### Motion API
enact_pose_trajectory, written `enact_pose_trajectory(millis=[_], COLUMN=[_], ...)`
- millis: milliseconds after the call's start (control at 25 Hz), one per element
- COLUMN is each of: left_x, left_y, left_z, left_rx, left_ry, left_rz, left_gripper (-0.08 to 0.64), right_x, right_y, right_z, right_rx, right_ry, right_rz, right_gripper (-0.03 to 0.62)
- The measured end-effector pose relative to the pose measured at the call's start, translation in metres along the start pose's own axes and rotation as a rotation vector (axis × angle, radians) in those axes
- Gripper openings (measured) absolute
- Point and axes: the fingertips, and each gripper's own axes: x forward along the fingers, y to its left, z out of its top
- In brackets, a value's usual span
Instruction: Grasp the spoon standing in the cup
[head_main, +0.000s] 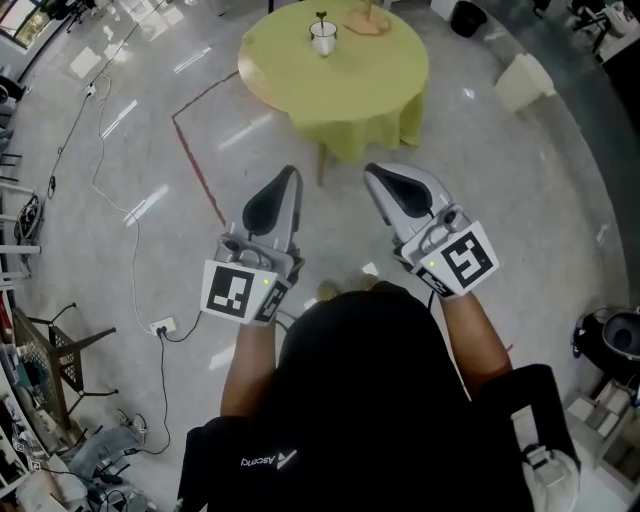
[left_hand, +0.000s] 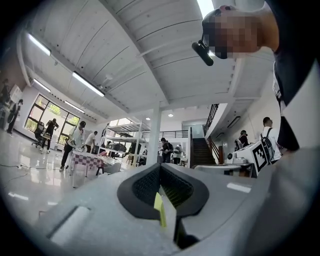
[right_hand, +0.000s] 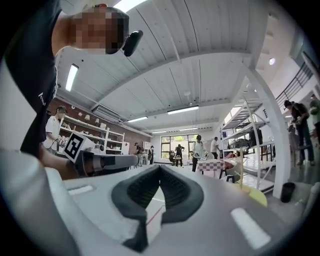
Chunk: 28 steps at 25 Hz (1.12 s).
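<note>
Spoon (head_main: 321, 18) stands untouched in the cup (head_main: 323, 40) on the far bench (head_main: 350, 85); approach and grasp remain. Left tool (head_main: 291, 173) and right tool (head_main: 372, 171) are closed and empty.

glossy grey floor (head_main: 500, 170) with a red line (head_main: 196, 165); round table (head_main: 370, 90) under a yellow-green cloth; white ribbed ceiling (left_hand: 130, 60), strip lights (left_hand: 88, 84), tall windows (left_hand: 40, 112).

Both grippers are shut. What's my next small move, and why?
Probably step toward the table: the cup with the spoon stands on it, well ahead of the left gripper and right gripper, likely beyond reach. Both are shut and empty.
</note>
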Motion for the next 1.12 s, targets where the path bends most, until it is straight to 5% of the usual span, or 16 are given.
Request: enact_pose_trajectory(millis=[480,1120], left_x=[0.007,0.199], left_y=[0.076,0.202], left_z=[-0.005,-0.027], left_rx=[-0.013,0.042], left_ry=[-0.018,0.034], left_rz=[-0.002,0.085], left_gripper=[0.011,0.011], right_x=[0.067,0.211], right_y=[-0.013,-0.223], right_z=[-0.015,-0.041], right_rx=[-0.028,-0.033], right_ry=[0.029,0.045], right_rz=[-0.022,0.038], right_gripper=[0.003,0.003])
